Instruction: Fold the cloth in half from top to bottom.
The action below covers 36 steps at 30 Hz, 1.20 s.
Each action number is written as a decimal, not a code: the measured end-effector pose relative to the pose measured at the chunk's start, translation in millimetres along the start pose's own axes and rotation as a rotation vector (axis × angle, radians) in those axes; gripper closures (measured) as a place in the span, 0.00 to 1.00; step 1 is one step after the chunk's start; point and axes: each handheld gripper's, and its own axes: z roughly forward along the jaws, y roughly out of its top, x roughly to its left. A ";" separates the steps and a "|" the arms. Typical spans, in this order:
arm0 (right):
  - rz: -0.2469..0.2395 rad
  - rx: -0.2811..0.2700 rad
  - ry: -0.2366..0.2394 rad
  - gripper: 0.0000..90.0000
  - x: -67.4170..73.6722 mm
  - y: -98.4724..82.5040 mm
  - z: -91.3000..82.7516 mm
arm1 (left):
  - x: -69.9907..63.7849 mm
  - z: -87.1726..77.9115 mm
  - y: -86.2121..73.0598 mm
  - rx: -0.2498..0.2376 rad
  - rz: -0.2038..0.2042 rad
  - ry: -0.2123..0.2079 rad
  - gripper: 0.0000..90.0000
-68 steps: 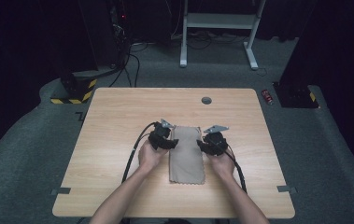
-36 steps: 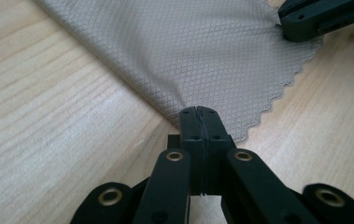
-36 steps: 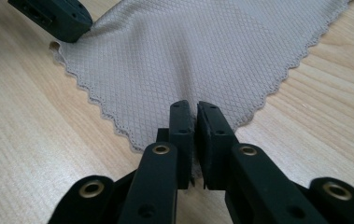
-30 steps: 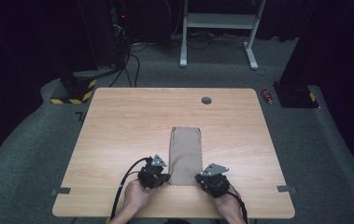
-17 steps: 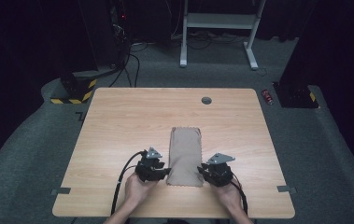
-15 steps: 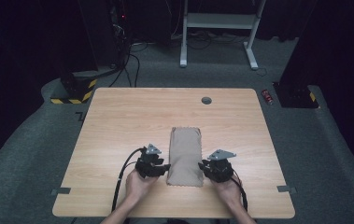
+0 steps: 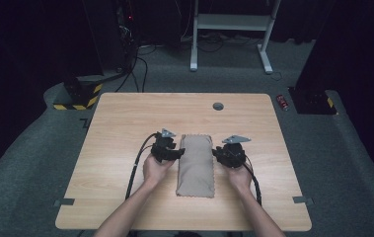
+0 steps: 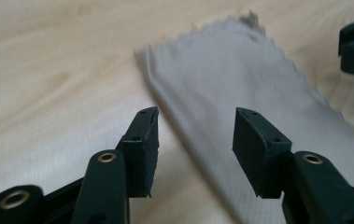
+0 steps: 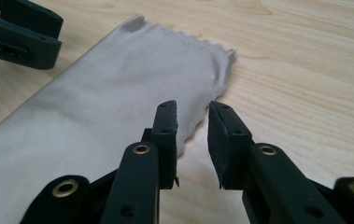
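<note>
Both grippers stood at the long sides of a folded beige cloth near the middle of a wooden table. Seen from the high view, the left gripper sat against the cloth's left edge near its far end, and the right gripper was just beside the right edge at about the same level. From the left gripper view, the left gripper had just been opening; its jaws stood well apart, straddling the cloth's long folded edge with nothing pinched between them. From the right gripper view, the right gripper had also been opening but showed only a narrow gap, hanging just over the cloth's pinked side edge and gripping nothing.

The cloth lay flat as a long narrow rectangle running away from the person, its near end zigzag-cut, and well clear of every table edge. Bare wood stretched wide to both sides and beyond the far end, where a small round grommet sat near the back edge. Each gripper's cable trailed back along the forearms toward the near edge.
</note>
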 end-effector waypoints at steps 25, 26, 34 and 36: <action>0.075 0.064 -0.086 0.78 -19.1 38.4 57.9 | 20.8 46.0 29.7 0.045 -0.013 0.115 0.59; 0.080 0.071 -0.082 0.77 -18.8 39.3 60.1 | 20.4 47.4 30.6 0.055 -0.010 0.116 0.59; 0.048 0.089 -0.114 0.75 -16.6 42.3 70.9 | 19.8 54.4 36.9 0.081 0.003 0.117 0.65; 0.040 0.086 -0.120 0.75 -18.4 42.2 71.1 | 18.7 54.6 36.8 0.081 0.026 0.117 0.71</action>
